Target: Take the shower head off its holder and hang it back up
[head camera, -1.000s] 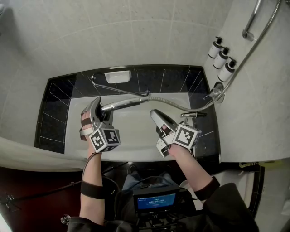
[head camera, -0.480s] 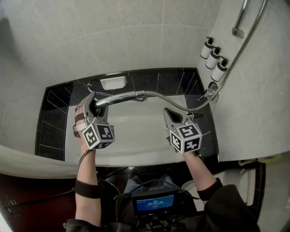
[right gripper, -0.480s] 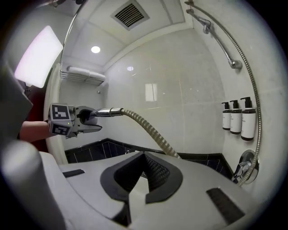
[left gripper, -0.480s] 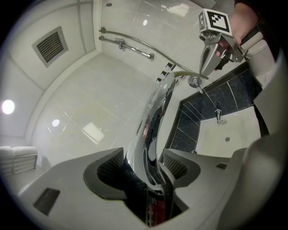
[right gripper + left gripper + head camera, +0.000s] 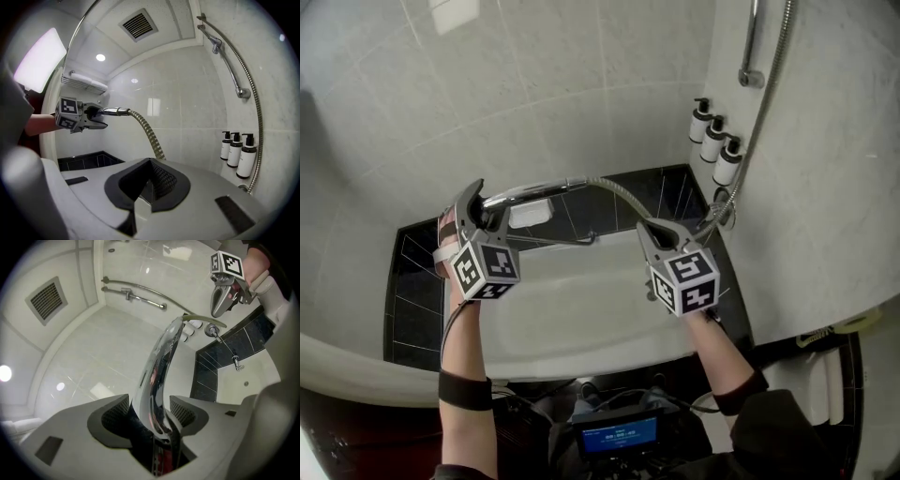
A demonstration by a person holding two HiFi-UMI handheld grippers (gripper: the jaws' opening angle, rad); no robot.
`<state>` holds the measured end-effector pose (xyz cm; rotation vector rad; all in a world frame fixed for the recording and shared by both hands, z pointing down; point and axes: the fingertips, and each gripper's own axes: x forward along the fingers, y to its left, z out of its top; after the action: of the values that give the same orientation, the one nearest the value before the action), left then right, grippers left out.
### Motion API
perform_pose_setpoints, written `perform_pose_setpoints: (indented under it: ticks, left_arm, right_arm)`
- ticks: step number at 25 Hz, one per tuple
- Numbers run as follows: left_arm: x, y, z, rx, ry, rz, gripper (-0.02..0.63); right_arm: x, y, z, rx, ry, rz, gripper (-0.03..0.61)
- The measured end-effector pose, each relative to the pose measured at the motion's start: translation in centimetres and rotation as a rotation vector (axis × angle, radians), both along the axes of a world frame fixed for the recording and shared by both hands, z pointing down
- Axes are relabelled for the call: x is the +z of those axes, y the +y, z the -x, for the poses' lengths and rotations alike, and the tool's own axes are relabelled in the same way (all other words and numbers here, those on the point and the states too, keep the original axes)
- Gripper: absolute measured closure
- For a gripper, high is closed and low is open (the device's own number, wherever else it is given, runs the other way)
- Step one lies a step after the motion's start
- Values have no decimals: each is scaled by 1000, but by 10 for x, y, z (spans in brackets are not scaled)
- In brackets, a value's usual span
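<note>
shower head (image 5: 528, 193) raised, lying level, handle rightward, left gripper (image 5: 475, 201) clamping it, right gripper (image 5: 647, 229) closed

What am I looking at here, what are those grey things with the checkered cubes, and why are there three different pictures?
There is no robot here. A person stands at a bathtub with a hand-held gripper in each hand; the marker cubes are part of those grippers. One picture comes from a camera on the person's head, looking down. The other two come from cameras riding on each gripper, looking along its fingers. The left gripper is clamped on the chrome shower head, whose hose runs to the wall on the right. The right gripper is shut and holds nothing. Three bottles are mounted on that wall near a rail.
</note>
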<state>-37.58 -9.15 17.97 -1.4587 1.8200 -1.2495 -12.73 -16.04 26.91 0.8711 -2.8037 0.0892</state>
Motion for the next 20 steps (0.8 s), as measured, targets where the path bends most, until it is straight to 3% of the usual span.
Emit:
perform_pose_setpoints:
  ticks: [20]
  left_arm:
    - [-203, -126, -21, 121, -179, -4, 337]
  right_arm:
    - [-141, -85, -38, 111, 23, -256, 561]
